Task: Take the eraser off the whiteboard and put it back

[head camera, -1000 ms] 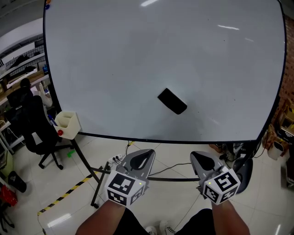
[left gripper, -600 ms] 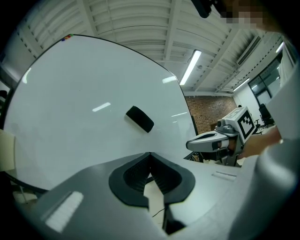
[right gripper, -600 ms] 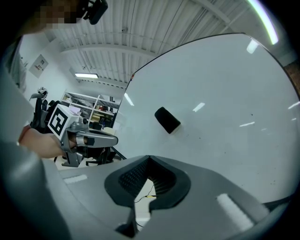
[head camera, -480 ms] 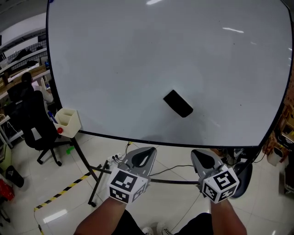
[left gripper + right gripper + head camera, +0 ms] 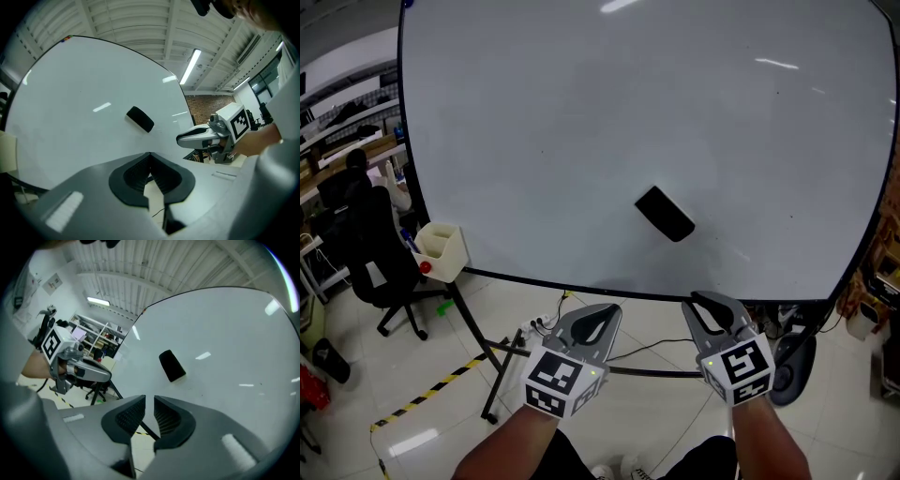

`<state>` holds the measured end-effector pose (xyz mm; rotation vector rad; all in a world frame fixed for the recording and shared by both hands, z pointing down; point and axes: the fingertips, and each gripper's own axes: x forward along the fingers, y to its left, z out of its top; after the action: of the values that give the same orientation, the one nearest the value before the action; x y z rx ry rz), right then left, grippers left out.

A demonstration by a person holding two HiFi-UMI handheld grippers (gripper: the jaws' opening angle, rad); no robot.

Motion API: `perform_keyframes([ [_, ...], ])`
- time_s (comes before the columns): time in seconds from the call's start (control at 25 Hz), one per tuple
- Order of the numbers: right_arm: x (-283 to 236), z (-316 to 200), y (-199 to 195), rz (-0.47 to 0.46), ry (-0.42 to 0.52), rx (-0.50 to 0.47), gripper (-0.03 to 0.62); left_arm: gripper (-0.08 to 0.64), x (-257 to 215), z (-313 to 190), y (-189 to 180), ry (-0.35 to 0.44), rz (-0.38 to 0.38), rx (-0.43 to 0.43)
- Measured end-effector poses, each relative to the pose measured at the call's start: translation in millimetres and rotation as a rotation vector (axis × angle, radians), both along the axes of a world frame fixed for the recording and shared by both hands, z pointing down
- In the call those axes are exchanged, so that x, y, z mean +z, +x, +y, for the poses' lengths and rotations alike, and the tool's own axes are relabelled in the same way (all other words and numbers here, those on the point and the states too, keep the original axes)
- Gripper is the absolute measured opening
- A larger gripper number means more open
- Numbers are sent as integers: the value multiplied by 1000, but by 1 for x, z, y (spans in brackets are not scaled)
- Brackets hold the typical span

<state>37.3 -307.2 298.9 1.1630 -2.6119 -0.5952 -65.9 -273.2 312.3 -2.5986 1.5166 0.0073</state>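
Black oblong eraser (image 5: 665, 214) on glossy whiteboard (image 5: 581, 112); L hand-held gripper (image 5: 150, 157) clenched, R hand-held gripper (image 5: 149, 400) ribbed jaws just opening, empty

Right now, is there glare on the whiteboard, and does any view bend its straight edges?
Head view: small bright streaks on the whiteboard, none over the eraser; edges bow mildly. Left gripper view and right gripper view: the board's edge bows strongly, the corners are black.
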Motion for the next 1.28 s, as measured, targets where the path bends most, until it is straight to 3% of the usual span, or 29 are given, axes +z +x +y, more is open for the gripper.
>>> perform_keyframes([
  [0.16,-20,-12,-13,169,162,60,77,17,0,0,-3,-3,10,-6],
  [0.32,-34,-23,-21,260,252,98,78,17,1,0,-3,-7,1,-5],
  [0.72,-63,-38,-37,348,385,140,135,17,3,2,-1,-14,3,0],
  [1.04,-73,-55,-46,432,430,180,195,17,2,3,3,-11,6,6],
  [1.28,-87,-64,-60,427,447,191,216,17,3,3,3,-13,7,8],
])
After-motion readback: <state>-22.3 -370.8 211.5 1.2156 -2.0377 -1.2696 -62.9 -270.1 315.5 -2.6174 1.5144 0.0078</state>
